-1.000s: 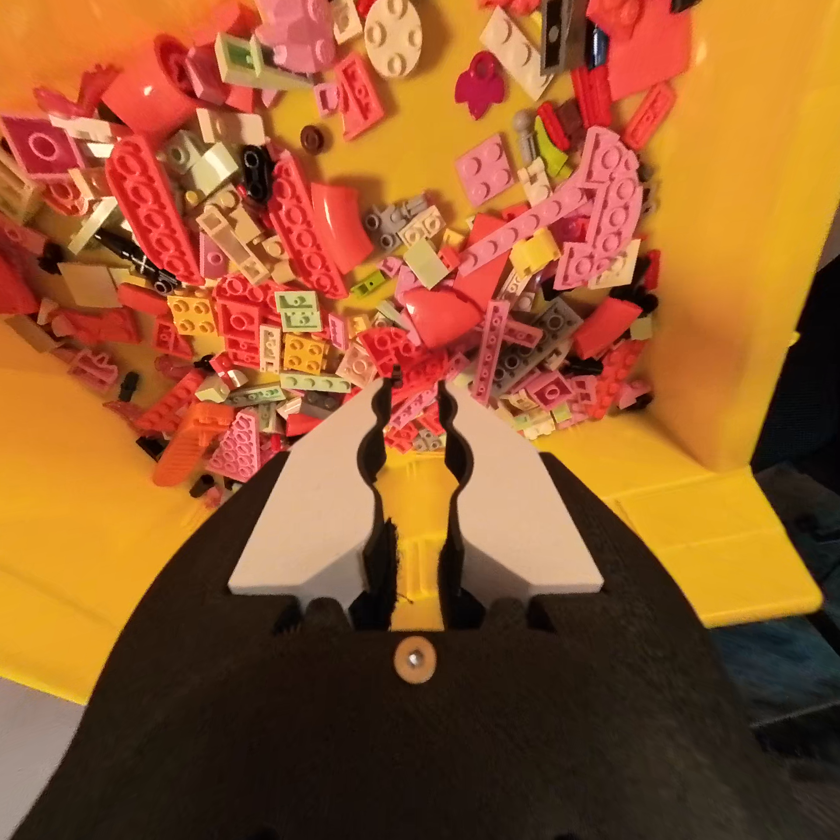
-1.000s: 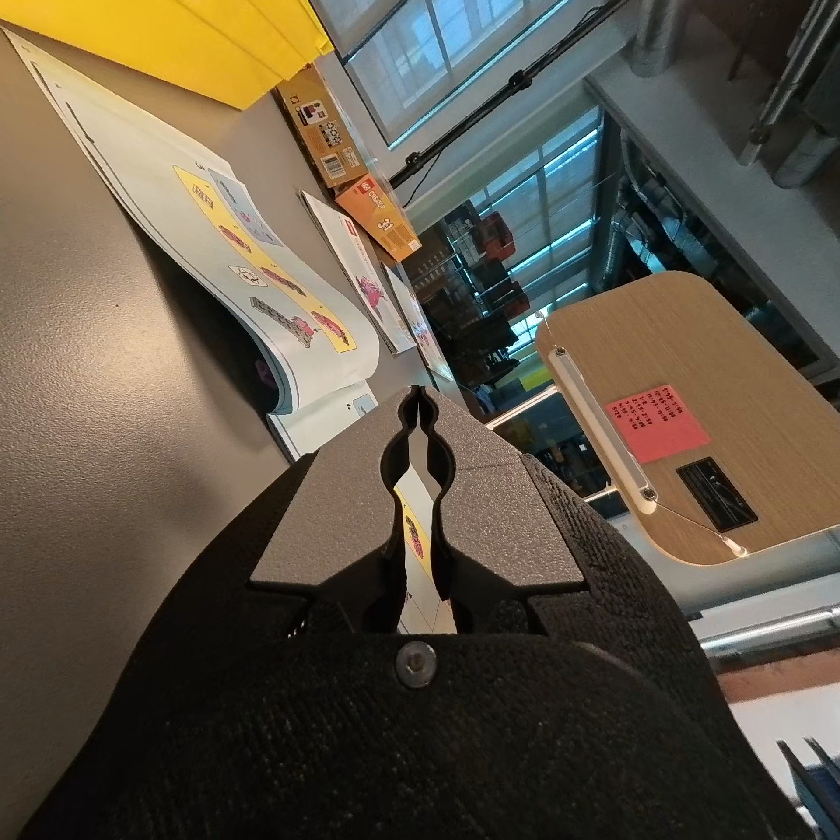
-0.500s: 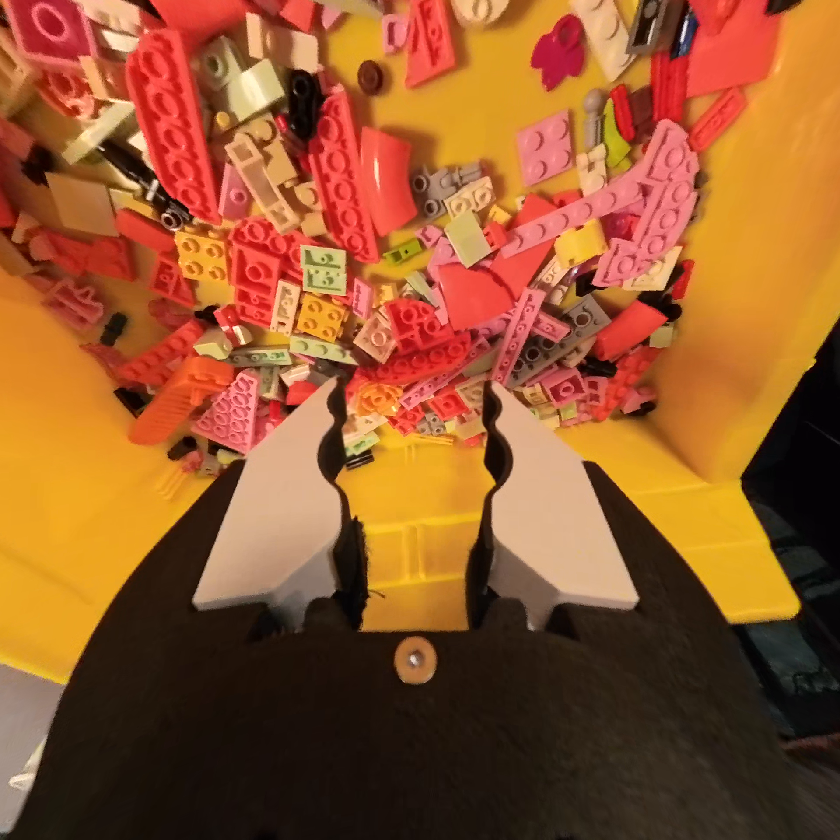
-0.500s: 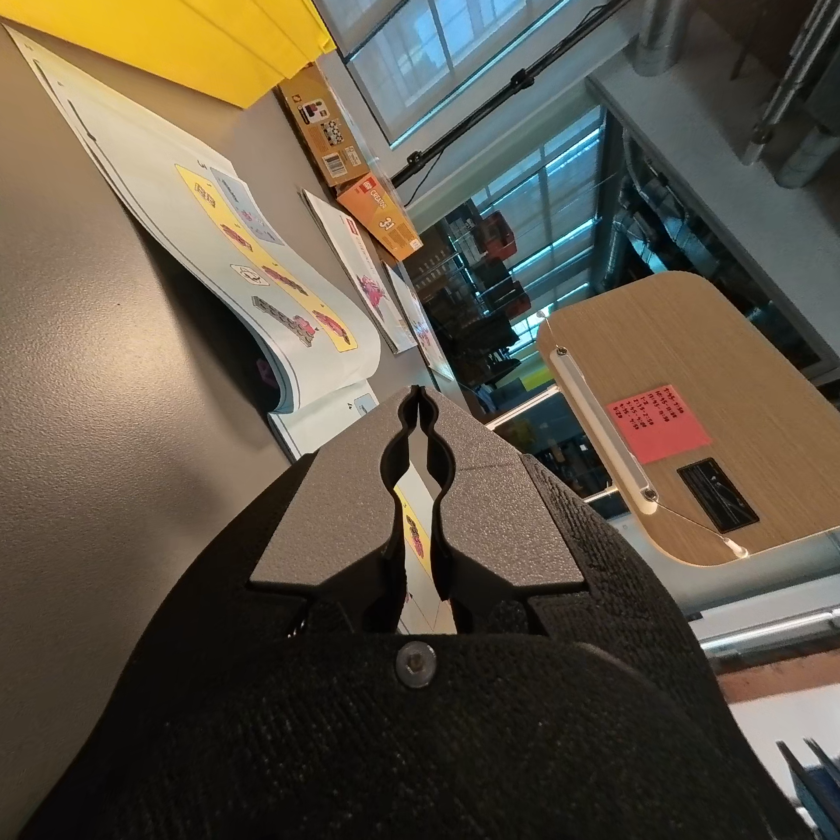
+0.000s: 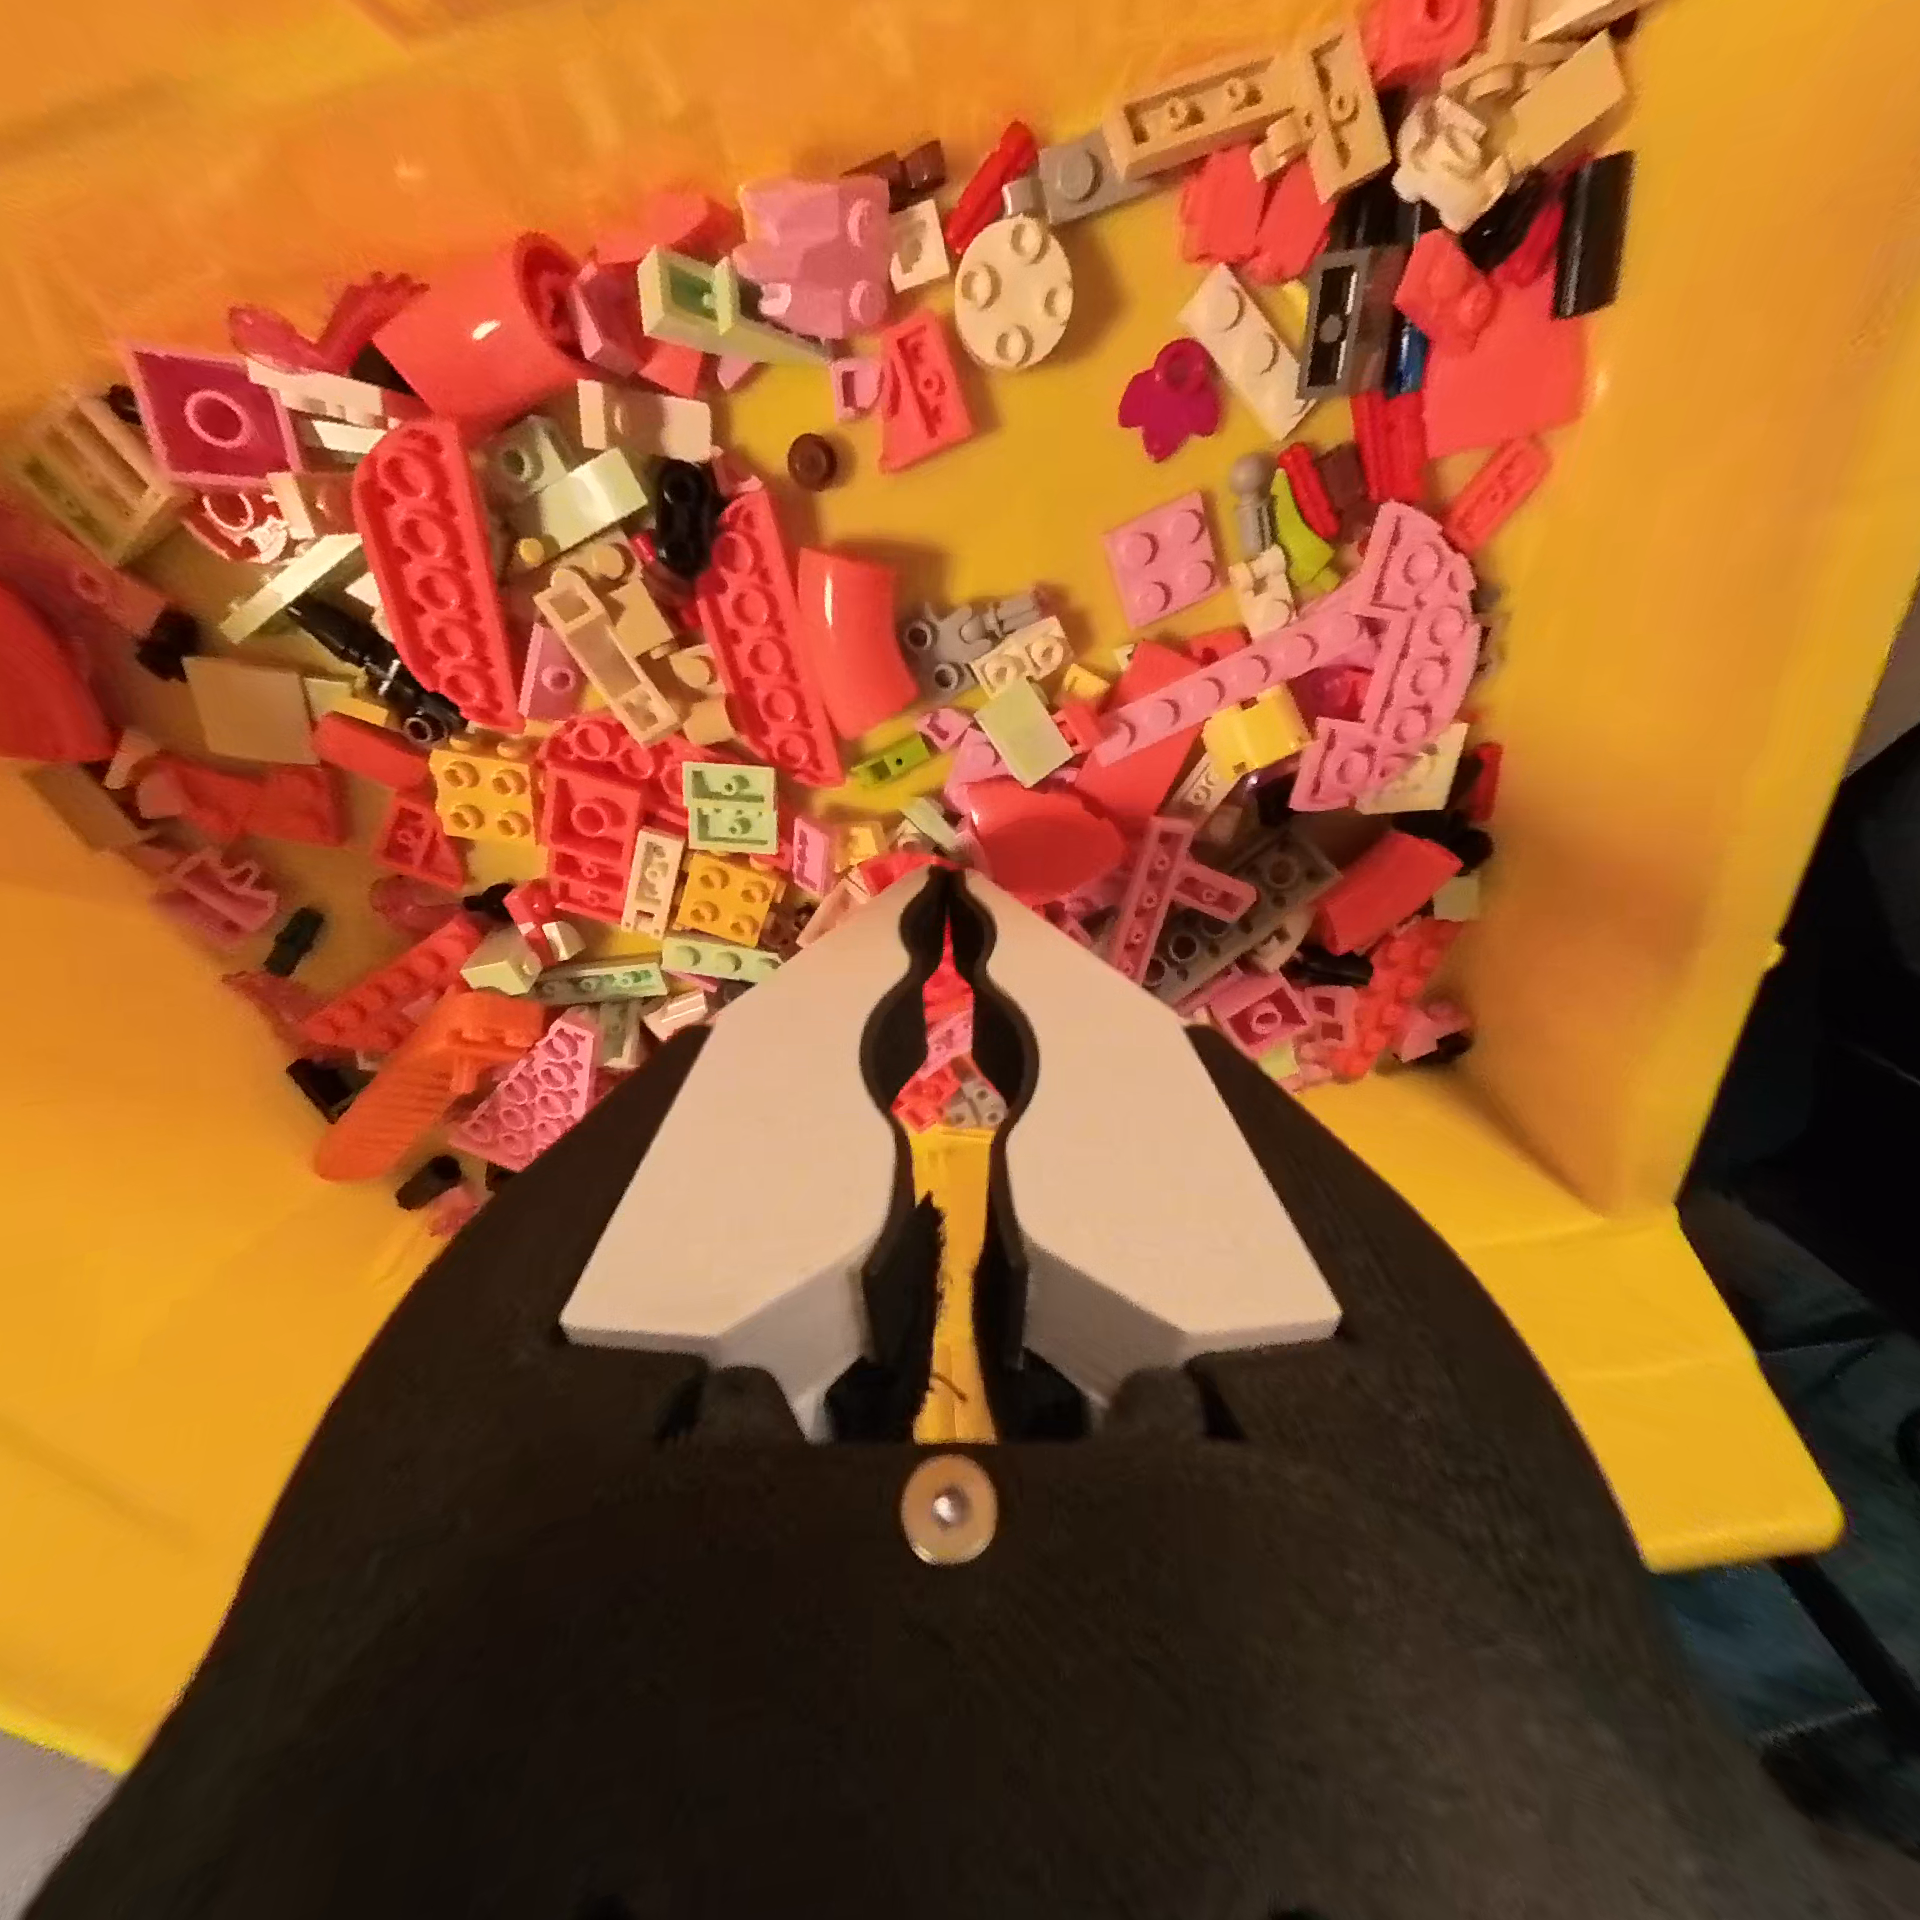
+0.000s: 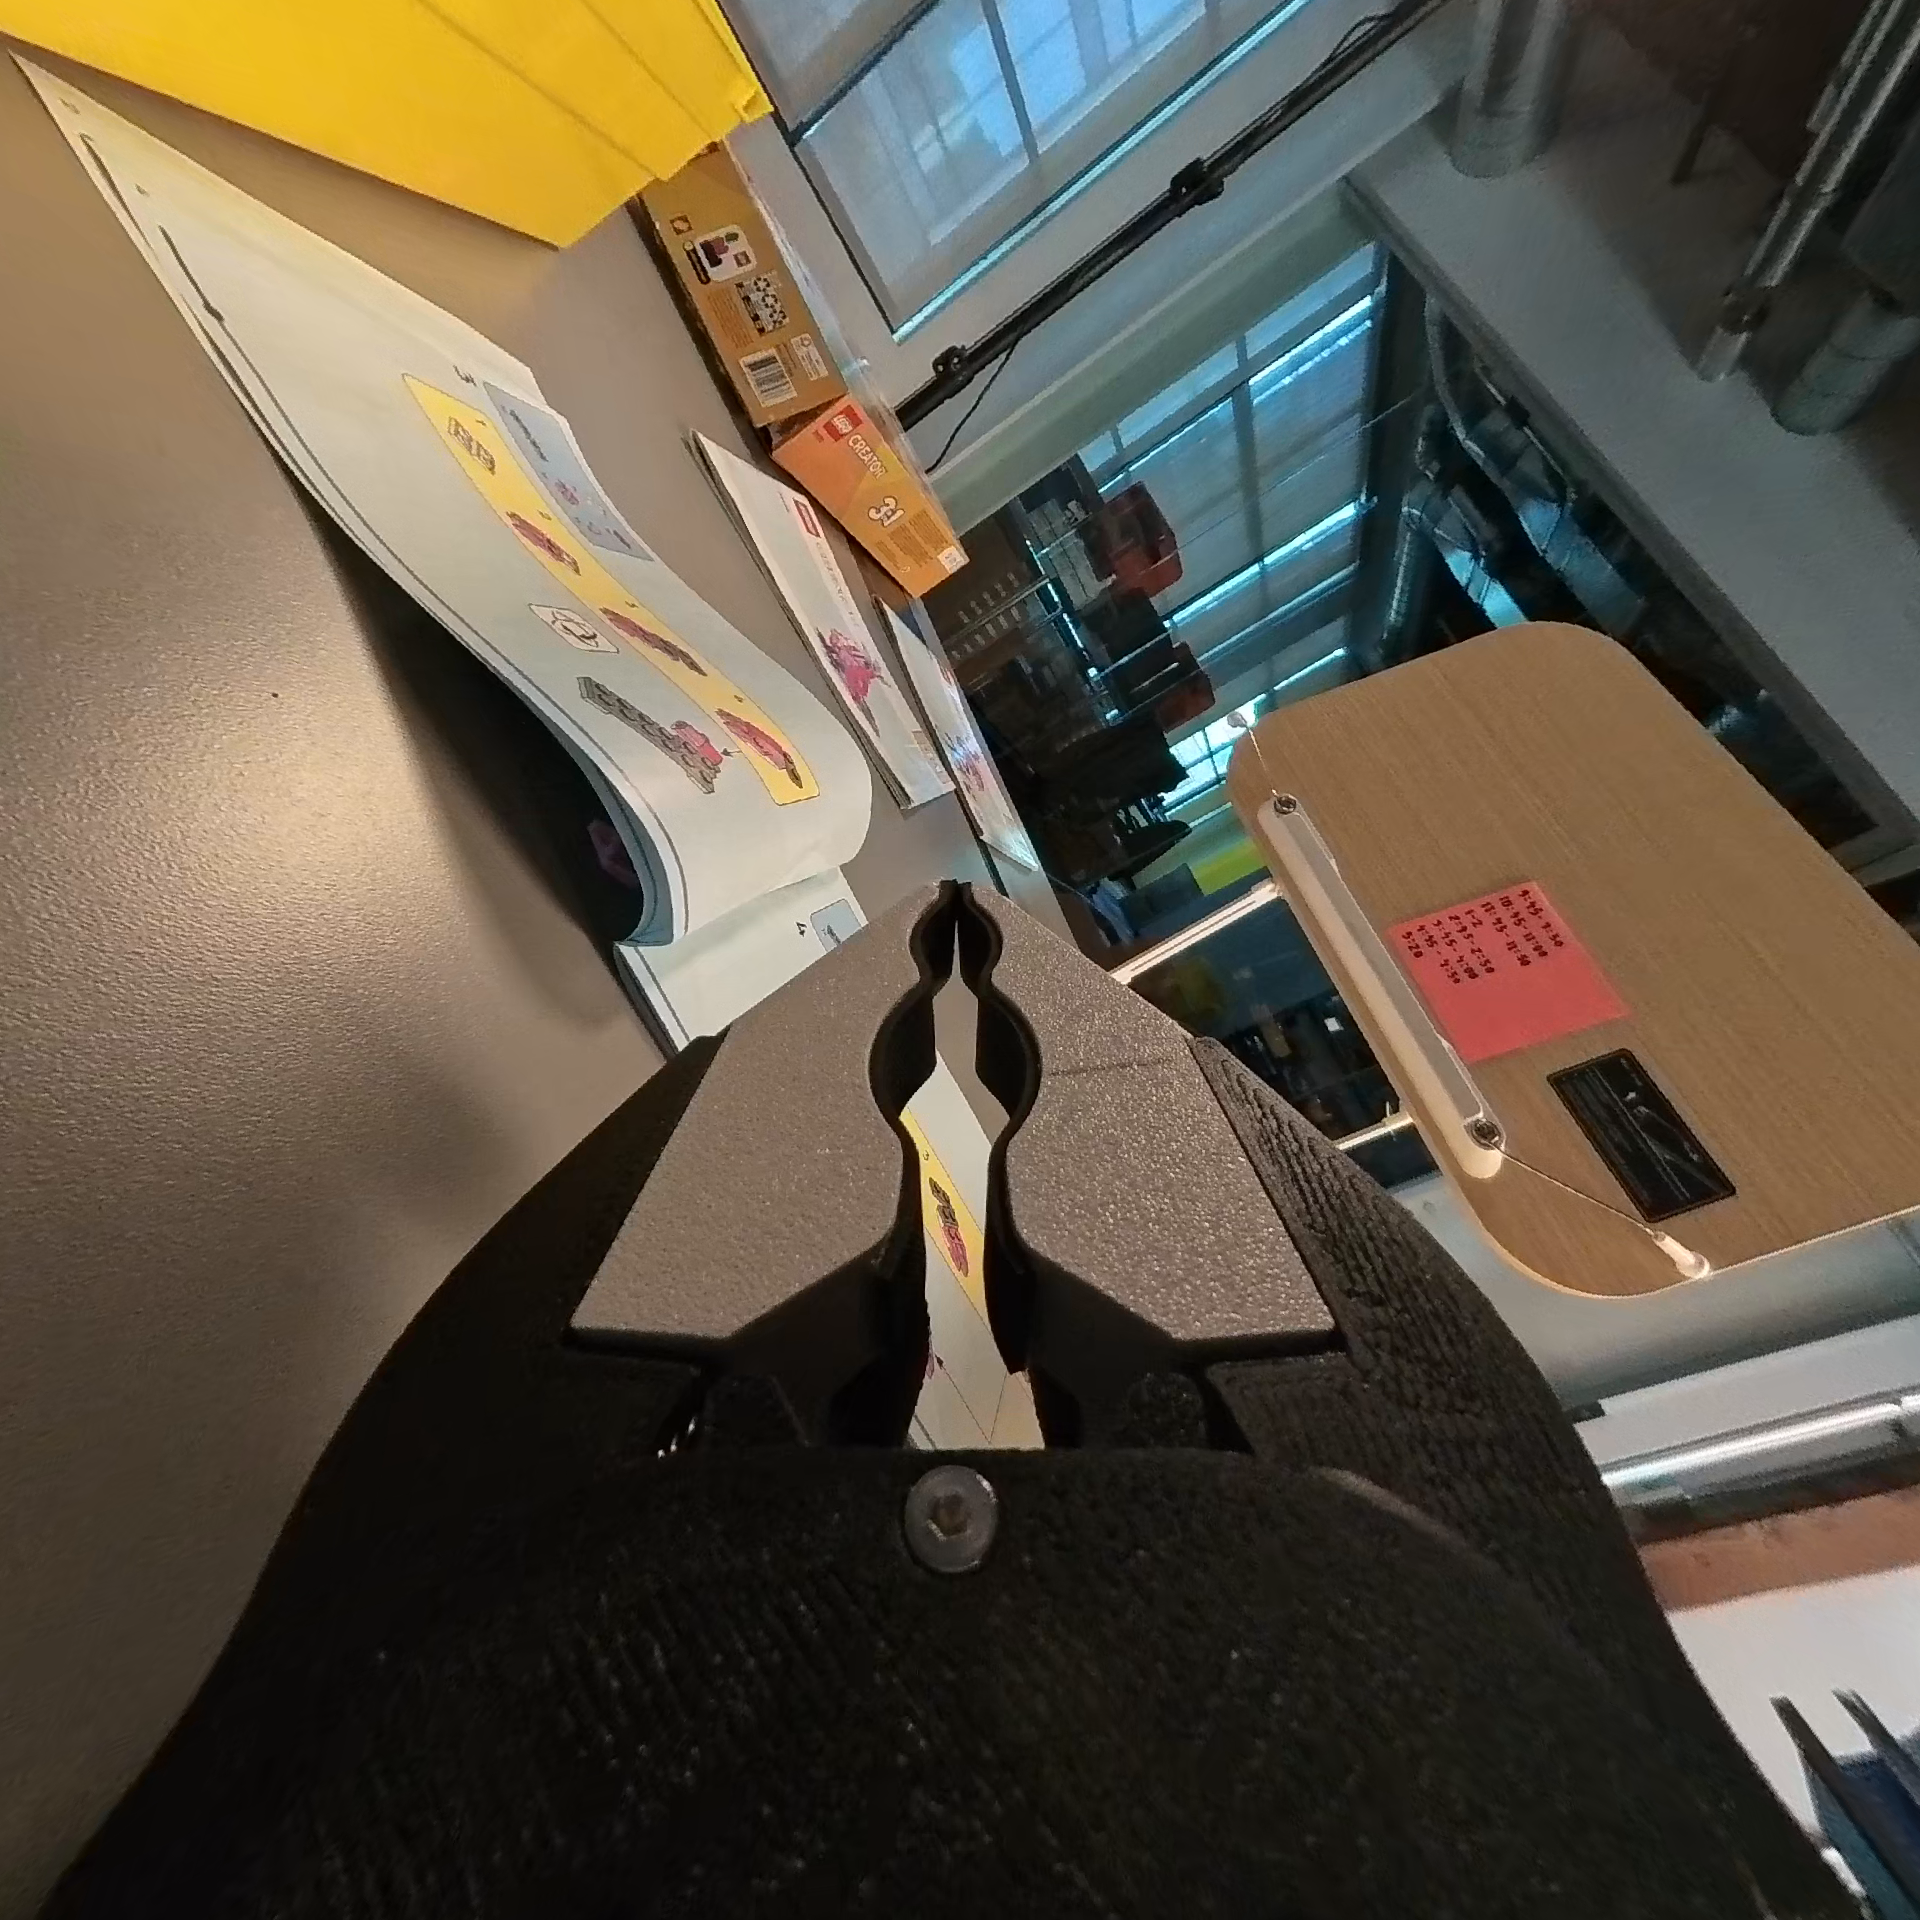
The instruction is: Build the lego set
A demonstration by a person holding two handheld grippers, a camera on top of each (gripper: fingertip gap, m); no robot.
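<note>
In the left wrist view, a heap of loose lego pieces (image 5: 769, 665), mostly red, pink, cream and yellow, lies in a yellow bin (image 5: 1704, 540). My left gripper (image 5: 948, 881) hangs over the near edge of the heap with its white fingers (image 5: 1101, 1039) closed tip to tip. A small red piece (image 5: 902, 864) shows right at the tips; I cannot tell whether it is pinched. My right gripper (image 6: 951, 889) is shut with nothing between its grey fingers (image 6: 800, 1122). It hovers over the grey table (image 6: 208, 831) beside the open instruction booklet (image 6: 644, 665).
The bin's right wall stands close to the left gripper. In the right wrist view the yellow bin (image 6: 447, 94) is at the far left, with two cardboard set boxes (image 6: 873, 499), further booklets (image 6: 831, 623) and a wooden board (image 6: 1621, 935) at the right. Tip to tip, the grippers are about 35 centimeters apart.
The left gripper opened wide low over the heap, then shut and drew back up from it. The right gripper has not moved.
</note>
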